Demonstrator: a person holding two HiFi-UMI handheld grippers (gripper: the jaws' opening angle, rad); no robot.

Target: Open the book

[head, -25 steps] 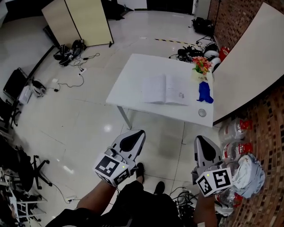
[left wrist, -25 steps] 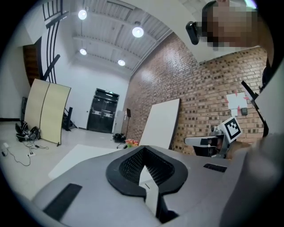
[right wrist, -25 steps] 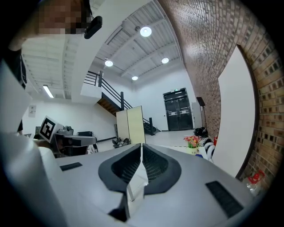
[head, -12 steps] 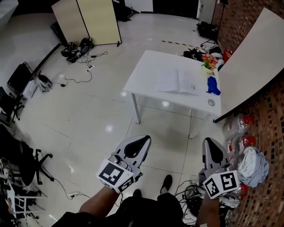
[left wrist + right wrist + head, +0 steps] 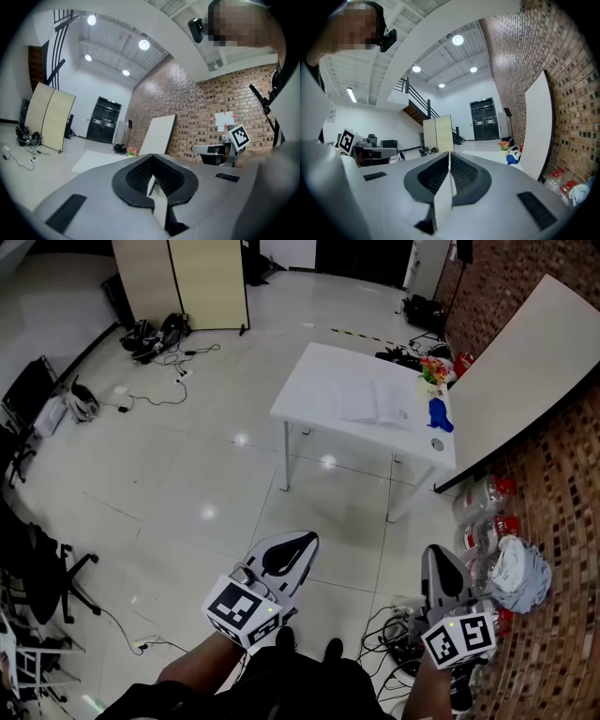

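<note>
White pages are showing on the book, which is lying flat and spread open on the white surface. It is well apart from both grippers, ahead of the person across a stretch of shiny floor. The left gripper and the right gripper are hanging low near the person's body, both pointing forward toward the surface. Each gripper view is showing its jaws pressed together with nothing between them.

The book is sitting ahead and between the two, so the right gripper is looking slightly nearer, though neither is within reach. Its spread is running lengthwise along the surface, and the fold between the two pages is crossing that line, pointing roughly away from the person. A blue object and a bunch of flowers are standing just beside its right edge. Judging by the spread pages, the opening is looking already done.
</note>
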